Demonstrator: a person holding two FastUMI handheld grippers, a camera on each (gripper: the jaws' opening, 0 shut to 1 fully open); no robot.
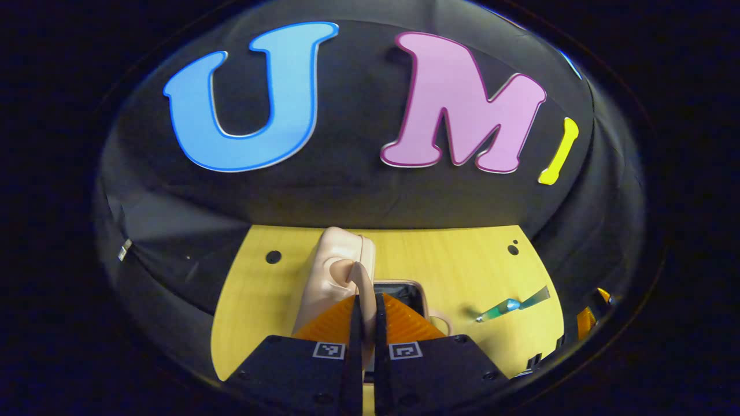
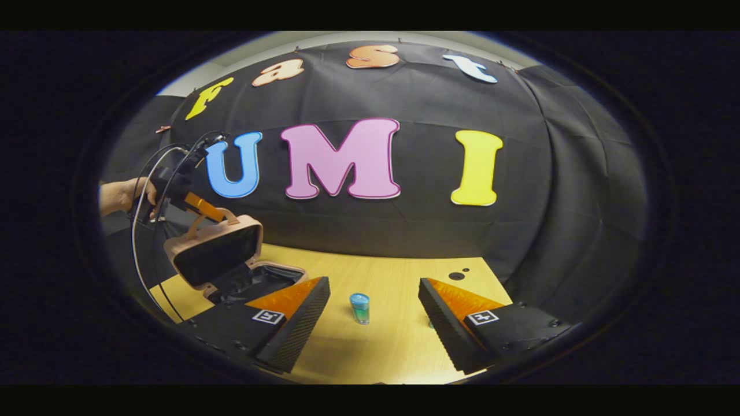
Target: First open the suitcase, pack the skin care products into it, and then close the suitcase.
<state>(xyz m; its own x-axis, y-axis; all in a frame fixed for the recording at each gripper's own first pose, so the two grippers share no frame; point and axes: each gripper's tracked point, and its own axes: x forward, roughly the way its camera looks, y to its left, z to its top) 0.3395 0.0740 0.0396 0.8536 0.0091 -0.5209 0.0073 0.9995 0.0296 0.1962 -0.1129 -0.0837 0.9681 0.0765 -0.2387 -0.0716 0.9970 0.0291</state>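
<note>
Suitcase: the small pink suitcase (image 2: 217, 254) sits near the left back part of the wooden tabletop (image 2: 393, 341). It is open. Its lid (image 2: 215, 248) is lifted and leans back, with the dark inside facing the right gripper view.
Suitcase base: the bottom half (image 2: 257, 281) lies flat on the tabletop. It has a dark, crinkly lining.
Suitcase look: smooth pink shell, round corners, and a thin curved handle (image 1: 354, 277) on the lid's edge.
Left gripper: the left gripper (image 1: 365, 315) has its fingers (image 1: 354, 323) squeezed tight on the handle. In the right gripper view a hand (image 2: 124, 195) holds this gripper up high by the lid, with wires looping from it.
Skin care bottle: a small see-through bottle (image 2: 360, 308) stands upright on the tabletop. Its long way goes up and down. It looks blue on top and green lower down, and round like a little tube.
Bottle from the left: in the left gripper view the bottle (image 1: 500, 309) sits to the right of the suitcase, well apart from it.
Right gripper: the right gripper (image 2: 373, 318) has its fingers (image 2: 306, 318) spread wide and holds nothing. The bottle is between the two fingers, a bit farther out, touching neither.
Tabletop: light yellow wood, smooth, with small dark round holes (image 2: 457, 276).
</note>
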